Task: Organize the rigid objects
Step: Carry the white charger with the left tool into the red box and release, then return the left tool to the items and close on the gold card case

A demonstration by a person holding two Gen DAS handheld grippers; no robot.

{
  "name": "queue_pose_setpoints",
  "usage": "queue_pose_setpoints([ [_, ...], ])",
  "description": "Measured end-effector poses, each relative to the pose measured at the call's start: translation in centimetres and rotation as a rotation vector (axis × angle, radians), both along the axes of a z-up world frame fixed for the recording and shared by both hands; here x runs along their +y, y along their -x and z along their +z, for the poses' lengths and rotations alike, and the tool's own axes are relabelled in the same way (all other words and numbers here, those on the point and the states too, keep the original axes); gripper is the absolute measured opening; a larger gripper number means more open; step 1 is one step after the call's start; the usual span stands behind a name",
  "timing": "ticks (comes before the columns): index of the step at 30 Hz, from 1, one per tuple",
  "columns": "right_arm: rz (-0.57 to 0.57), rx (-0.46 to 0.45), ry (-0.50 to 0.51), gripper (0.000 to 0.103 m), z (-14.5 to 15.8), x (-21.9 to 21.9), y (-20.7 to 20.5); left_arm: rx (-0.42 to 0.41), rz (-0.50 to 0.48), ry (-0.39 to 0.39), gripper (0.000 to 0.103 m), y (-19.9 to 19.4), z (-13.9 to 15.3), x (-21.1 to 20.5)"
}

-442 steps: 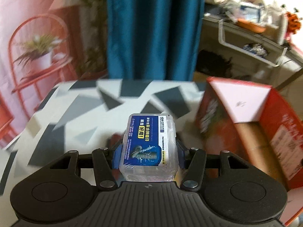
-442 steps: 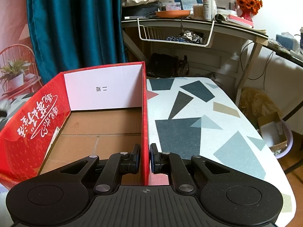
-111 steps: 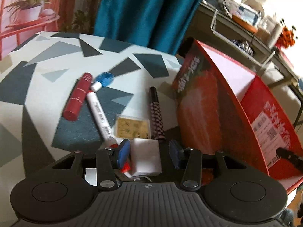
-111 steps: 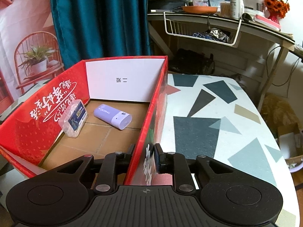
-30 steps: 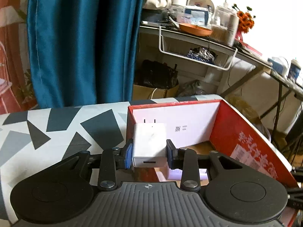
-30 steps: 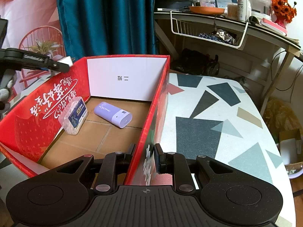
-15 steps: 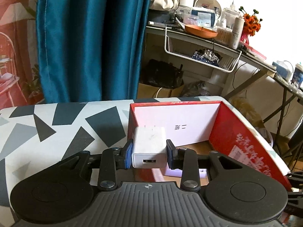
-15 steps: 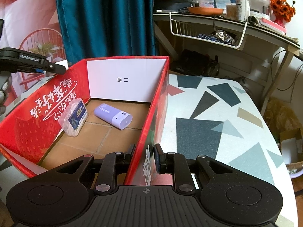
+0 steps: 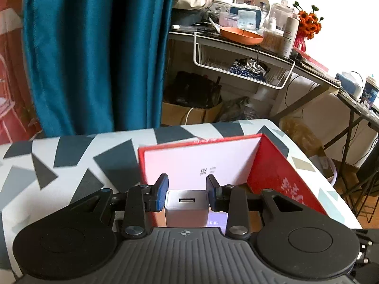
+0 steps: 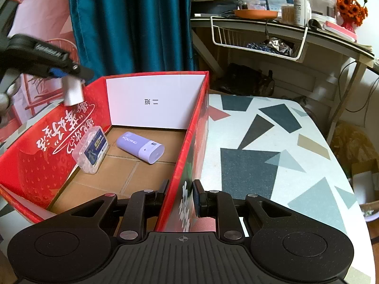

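Dropping the white charger (image 9: 186, 207) into the red box (image 10: 151, 99) is the step in hand, as I judge it. My left tool (image 9: 187, 195) hangs over the box's left wall with its blue pads (image 9: 162, 194) spread apart; the charger sits between them, lower than the pads and touching neither as far as I can see, so I read that tool as released and the charger as leaving it. In the right wrist view the charger (image 10: 73, 91) shows just under the left tool (image 10: 56, 69), above the rim of the left wall and slightly blurred.

To do this well I would keep the left tool level and still until the charger clears the pads, and hold it inboard of the wall, since the charger looks close enough to the rim that it could clip it and tumble onto the worktop (image 10: 272, 142). My right tool (image 10: 180, 196) is clenched on the box's right wall, one finger inside and one outside; I would hold that grip firm so the box does not skid when the charger lands.

Counting: one box. On its floor lie two things, one clear plastic case (image 10: 91, 150) with a blue label leaning on the left wall, and one lilac power bank (image 10: 139, 146) lying beside it. One charger in the air. Two tools.
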State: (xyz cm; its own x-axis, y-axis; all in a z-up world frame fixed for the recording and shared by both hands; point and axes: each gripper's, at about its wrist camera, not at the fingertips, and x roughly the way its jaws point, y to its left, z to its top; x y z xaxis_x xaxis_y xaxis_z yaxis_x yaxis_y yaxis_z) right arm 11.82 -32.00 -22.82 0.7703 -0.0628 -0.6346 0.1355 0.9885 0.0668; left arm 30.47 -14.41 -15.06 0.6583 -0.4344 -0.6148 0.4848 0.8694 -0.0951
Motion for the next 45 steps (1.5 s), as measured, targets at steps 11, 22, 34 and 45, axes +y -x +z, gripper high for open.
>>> queue_pose_setpoints([
  [11, 0.003, 0.005, 0.004, 0.019, 0.0, 0.0, 0.0, 0.061, -0.057, -0.069, 0.037, -3.5, -1.9, -4.0],
  [22, 0.004, 0.005, 0.005, 0.019, 0.1, 0.1, 0.0, 0.049, -0.068, -0.004, 0.042, -1.5, -0.8, -0.7],
  [34, -0.014, -0.014, -0.007, 0.019, -0.1, 0.0, 0.2, 0.043, 0.133, 0.026, 0.044, 5.3, -1.0, 9.3],
  [45, -0.014, -0.002, 0.007, 0.018, 0.0, 0.3, -0.1, 0.111, 0.247, 0.024, 0.044, 5.0, -3.8, 13.5],
])
